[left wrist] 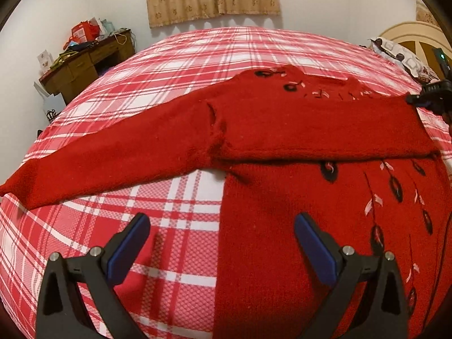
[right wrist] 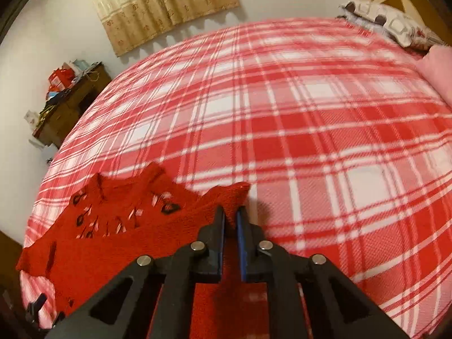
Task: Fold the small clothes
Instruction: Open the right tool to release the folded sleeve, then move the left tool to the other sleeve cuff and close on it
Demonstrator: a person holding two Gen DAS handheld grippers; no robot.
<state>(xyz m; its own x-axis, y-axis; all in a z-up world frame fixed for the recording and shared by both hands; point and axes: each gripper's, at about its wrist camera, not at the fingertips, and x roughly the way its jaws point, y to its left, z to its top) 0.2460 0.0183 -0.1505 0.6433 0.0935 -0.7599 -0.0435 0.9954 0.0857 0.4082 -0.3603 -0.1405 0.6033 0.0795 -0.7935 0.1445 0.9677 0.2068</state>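
Two claws: right claw (right wrist: 231,212) pinches the red sweater's (right wrist: 118,226) sleeve end; left claw (left wrist: 221,220) gapes wide, holding nothing.

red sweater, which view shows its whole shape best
The left wrist view: the sweater lies spread on the bed, one sleeve stretched out, the other folded across. The right wrist view shows only its collar end and the cuff pinched in the right gripper.

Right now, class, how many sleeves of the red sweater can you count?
2. One sleeve lies stretched out to the left on the plaid bedspread. The other sleeve is folded across the sweater's chest, its cuff between the right gripper pads.
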